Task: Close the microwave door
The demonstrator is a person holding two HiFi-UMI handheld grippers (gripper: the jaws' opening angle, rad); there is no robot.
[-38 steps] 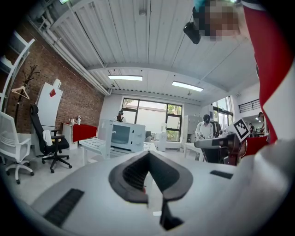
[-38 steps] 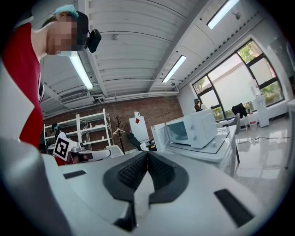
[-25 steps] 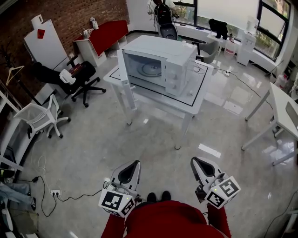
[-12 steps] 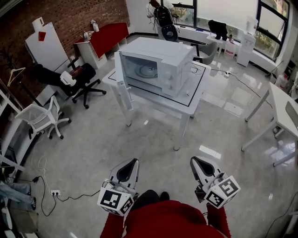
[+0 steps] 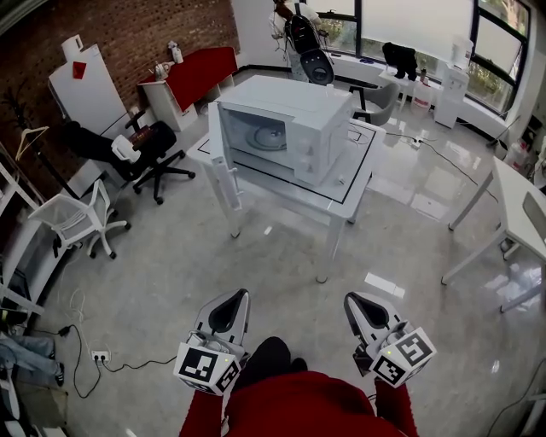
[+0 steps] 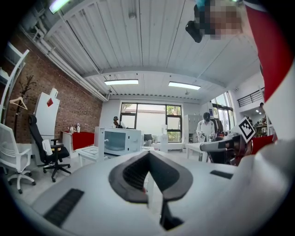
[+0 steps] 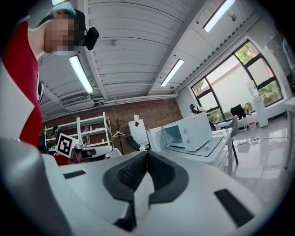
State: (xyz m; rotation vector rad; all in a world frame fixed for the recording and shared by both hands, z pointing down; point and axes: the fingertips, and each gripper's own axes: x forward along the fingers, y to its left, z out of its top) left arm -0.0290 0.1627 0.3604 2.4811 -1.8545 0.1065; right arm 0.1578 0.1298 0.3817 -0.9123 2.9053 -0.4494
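Note:
The white microwave (image 5: 294, 128) stands on a white table (image 5: 345, 201) across the room, well ahead of both grippers. Its door (image 5: 223, 166) hangs open toward the left, showing the turntable inside. My left gripper (image 5: 241, 294) and right gripper (image 5: 350, 298) are held low and near me, side by side and pointing toward the table. Both are shut with nothing between the jaws. In the left gripper view the shut left gripper (image 6: 148, 153) points at the microwave (image 6: 120, 140). In the right gripper view the microwave (image 7: 191, 131) sits to the right of the shut right gripper (image 7: 147, 153).
A black office chair (image 5: 141, 145) and a white chair (image 5: 81, 213) stand at the left. Another white table (image 5: 512, 205) is at the right. A power strip with cable (image 5: 101, 354) lies on the floor at lower left. A person (image 5: 294, 26) stands beyond the microwave table.
The head view has shifted slightly, so the microwave sits a little higher in the picture. A dark leg shows farther forward between the grippers. Both grippers stay shut and nearly still.

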